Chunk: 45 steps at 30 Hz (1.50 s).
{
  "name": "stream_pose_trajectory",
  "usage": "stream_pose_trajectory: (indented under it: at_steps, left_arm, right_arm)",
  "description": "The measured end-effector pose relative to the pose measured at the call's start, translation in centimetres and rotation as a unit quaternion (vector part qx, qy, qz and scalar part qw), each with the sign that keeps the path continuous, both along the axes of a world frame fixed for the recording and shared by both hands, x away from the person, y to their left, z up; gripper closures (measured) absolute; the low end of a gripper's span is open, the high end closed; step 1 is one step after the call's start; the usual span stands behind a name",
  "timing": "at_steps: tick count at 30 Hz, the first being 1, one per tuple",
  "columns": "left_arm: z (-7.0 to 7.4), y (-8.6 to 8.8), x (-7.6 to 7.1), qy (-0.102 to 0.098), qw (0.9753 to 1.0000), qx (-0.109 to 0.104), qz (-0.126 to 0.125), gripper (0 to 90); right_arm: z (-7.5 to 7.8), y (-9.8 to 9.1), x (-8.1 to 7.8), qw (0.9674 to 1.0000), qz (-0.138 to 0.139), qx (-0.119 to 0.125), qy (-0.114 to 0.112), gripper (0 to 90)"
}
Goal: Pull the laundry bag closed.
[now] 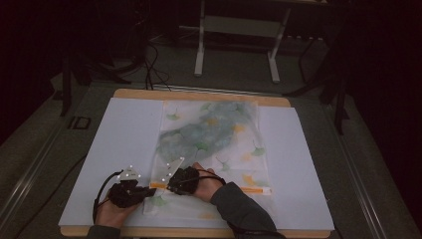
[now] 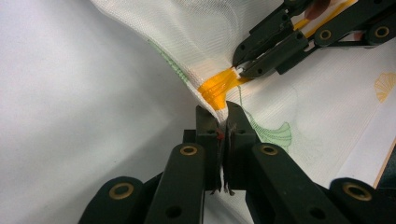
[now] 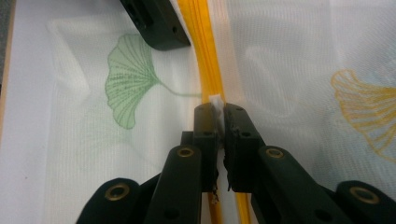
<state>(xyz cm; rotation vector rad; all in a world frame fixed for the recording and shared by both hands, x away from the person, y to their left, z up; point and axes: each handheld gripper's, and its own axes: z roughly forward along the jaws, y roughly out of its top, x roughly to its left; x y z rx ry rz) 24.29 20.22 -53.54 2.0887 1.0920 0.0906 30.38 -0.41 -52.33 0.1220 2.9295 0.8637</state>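
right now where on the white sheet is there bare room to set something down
Free: the white sheet left of the mesh bag, and the strip to its right. Crowded: the near edge, where left gripper and right gripper pinch the orange zipper.

A dim room is seen. A grey carpeted floor (image 1: 45, 134) surrounds the wooden desk (image 1: 199, 94); a white metal table frame (image 1: 236, 25) stands at twelve o'clock, cables (image 1: 152, 67) at eleven.

So the mesh bag (image 1: 211, 149) is a see-through white pouch printed with green and yellow ginkgo leaves, lying flat on my bench. Its orange zipper (image 2: 217, 88) runs along the near end, with that corner bunched and lifted.
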Motion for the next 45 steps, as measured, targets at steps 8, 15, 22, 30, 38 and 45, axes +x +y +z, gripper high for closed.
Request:
stream_pose_trajectory:
  at_steps: [8, 15, 22, 30, 38, 45]
  left_arm:
    - [0.0, 0.1, 0.0, -0.002, 1.0000, 0.001, 0.001, 86.9]
    - [0.1, 0.1, 0.0, -0.003, 1.0000, 0.001, 0.002, 86.9]
    - [0.1, 0.1, -0.1, -0.005, 1.0000, 0.000, 0.002, 87.0]
    - [0.1, 0.2, -0.1, -0.006, 1.0000, 0.001, 0.002, 87.0]
    - [0.1, 0.2, -0.1, -0.006, 1.0000, 0.002, 0.002, 87.0]
    - [0.2, 0.2, -0.1, -0.007, 1.0000, 0.001, 0.002, 87.0]
  right_arm:
    - [0.0, -0.4, 0.1, 1.0000, -0.001, -0.004, -0.003, 84.4]
    - [0.1, -0.8, 0.1, 1.0000, -0.003, -0.005, -0.004, 84.4]
    - [0.1, -1.1, 0.0, 0.9999, -0.004, -0.009, -0.009, 84.4]
    - [0.1, -1.5, -0.1, 0.9998, -0.006, -0.012, -0.013, 84.4]
    - [0.2, -1.8, -0.3, 0.9996, -0.004, -0.020, -0.021, 84.4]
    - [0.3, -2.0, -0.5, 0.9993, -0.005, -0.026, -0.026, 84.4]
